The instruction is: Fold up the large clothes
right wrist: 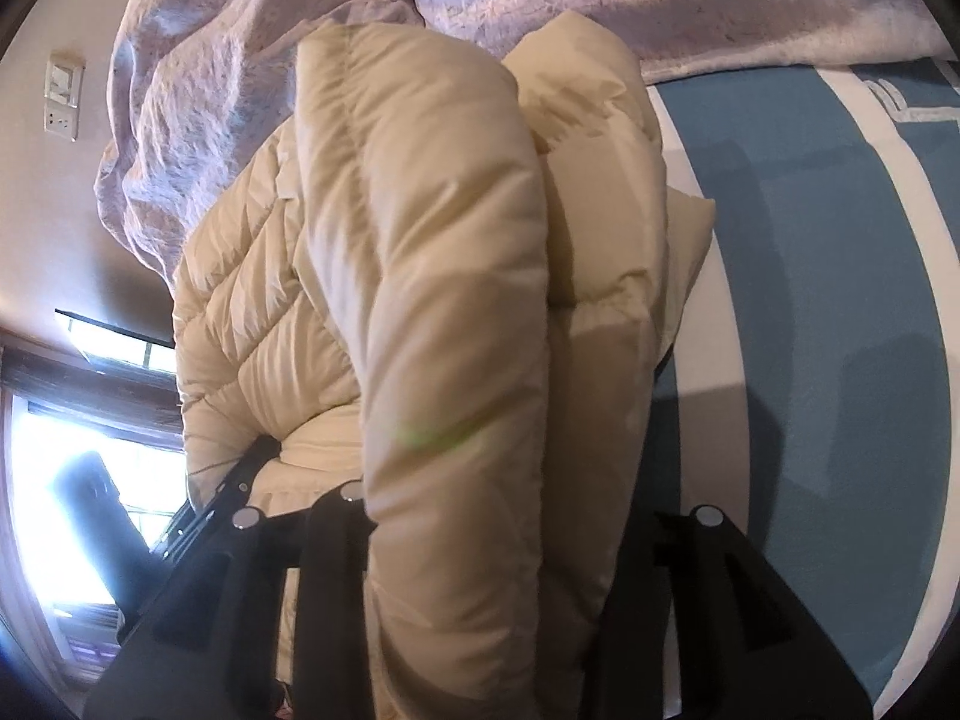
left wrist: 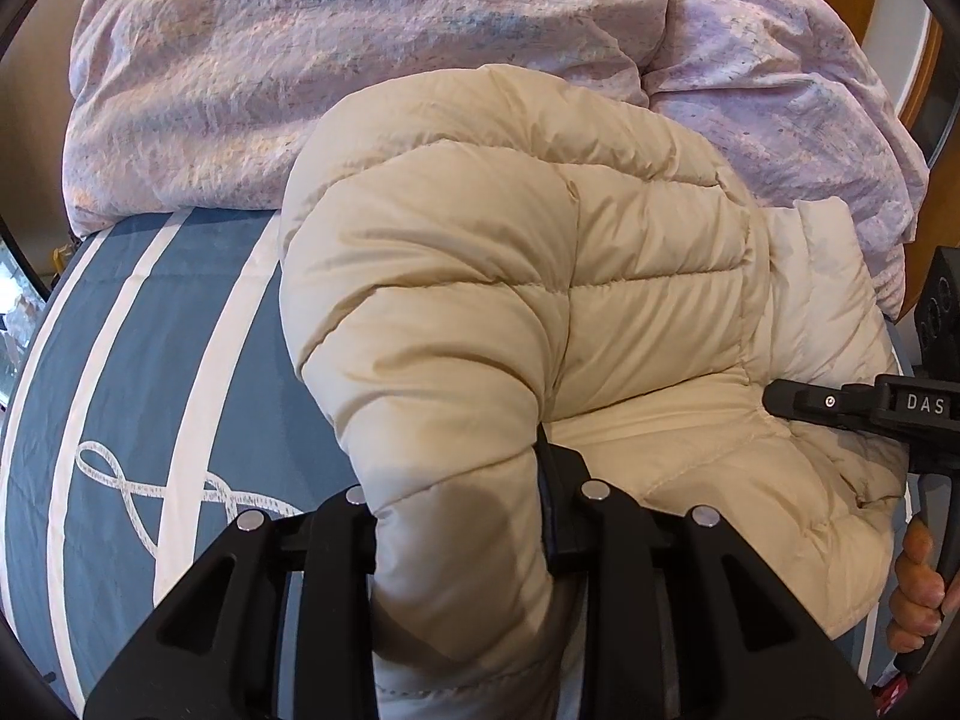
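On blue striped bedsheet [left wrist: 180,360], before lilac duvet [left wrist: 360,60]: cream puffer jacket [left wrist: 510,300], partly folded, bulging, not yet flat. Left gripper [left wrist: 462,516] clamped on quilted fold; right gripper [right wrist: 480,516] likewise clamped on padded fold. Final folds outstanding.

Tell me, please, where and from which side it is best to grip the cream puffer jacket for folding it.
Probably the cream puffer jacket by a soft quilted roll at its near edge, approached from the near side, angled down: there the padding bunches thin enough to fit between the fingers, as the left gripper shows.
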A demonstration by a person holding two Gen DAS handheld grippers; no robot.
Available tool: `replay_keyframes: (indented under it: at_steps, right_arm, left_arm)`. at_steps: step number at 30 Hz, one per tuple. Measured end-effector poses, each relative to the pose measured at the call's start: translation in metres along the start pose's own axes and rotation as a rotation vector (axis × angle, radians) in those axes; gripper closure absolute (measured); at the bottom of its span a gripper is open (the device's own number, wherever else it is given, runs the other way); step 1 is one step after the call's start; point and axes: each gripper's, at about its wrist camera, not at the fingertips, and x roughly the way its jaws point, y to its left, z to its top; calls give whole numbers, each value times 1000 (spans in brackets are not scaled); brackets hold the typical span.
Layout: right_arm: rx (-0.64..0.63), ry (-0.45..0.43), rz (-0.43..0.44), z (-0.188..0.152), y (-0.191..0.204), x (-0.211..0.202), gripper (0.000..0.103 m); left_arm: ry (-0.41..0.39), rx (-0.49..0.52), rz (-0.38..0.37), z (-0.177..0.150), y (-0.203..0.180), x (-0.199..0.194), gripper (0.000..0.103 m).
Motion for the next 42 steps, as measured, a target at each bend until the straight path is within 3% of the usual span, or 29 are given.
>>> replay_keyframes:
  at_steps: [4, 8, 12, 15, 23, 26, 29, 35, 42]
  right_arm:
    - [14, -7, -11, 2, 2, 2, 64]
    - [22, -24, -75, -3, -2, -2, 36]
    - [36, -69, -163, -1, -11, -15, 17]
    - [30, -113, -239, -3, -10, -30, 10]
    - [-92, -262, -438, -8, 22, -67, 9]
    - [-144, -342, -444, -9, 29, -87, 9]
    - [-245, -413, -362, -19, 51, -99, 12]
    - [-448, -356, -340, -35, 90, -72, 33]
    - [-459, -235, -401, -46, 77, -22, 35]
  left_arm:
    - [0, 0, 16, 0, -1, 0, 70]
    - [0, 3, 31, -1, -3, -1, 65]
    - [6, -12, 65, 0, 0, -3, 45]
    - [-9, 1, 111, 1, 2, -9, 32]
    - [-80, 57, 173, 8, -7, -33, 22]
    - [-114, 82, 168, 7, -14, -43, 21]
    - [-127, 97, 152, 3, -23, -47, 21]
    - [-104, 107, 143, -7, -31, -39, 20]
    - [-73, 117, 168, -14, -29, -23, 20]
